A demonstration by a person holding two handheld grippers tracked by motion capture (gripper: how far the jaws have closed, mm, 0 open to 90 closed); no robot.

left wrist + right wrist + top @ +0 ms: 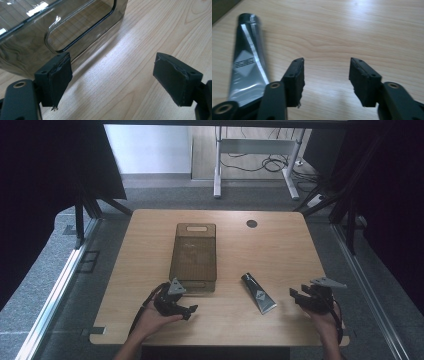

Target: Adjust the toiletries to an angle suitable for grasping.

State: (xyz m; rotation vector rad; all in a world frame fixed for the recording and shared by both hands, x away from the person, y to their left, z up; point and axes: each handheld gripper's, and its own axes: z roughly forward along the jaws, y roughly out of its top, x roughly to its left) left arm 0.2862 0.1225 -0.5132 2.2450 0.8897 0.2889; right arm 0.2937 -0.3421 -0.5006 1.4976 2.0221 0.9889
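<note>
Silver, the flattened metallic tube is lying between the smoky translucent plastic bin and my right gripper, which I'm bringing alongside it, both tongs released, needing to straddle it next.

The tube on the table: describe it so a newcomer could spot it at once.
On the wooden table, look right of the smoky transparent bin, toward the near edge. The tube lies flat there, silver-grey with a dark cap and a diamond label, the table's one small loose item.

Tube on table, right of bin, between grippers
</note>
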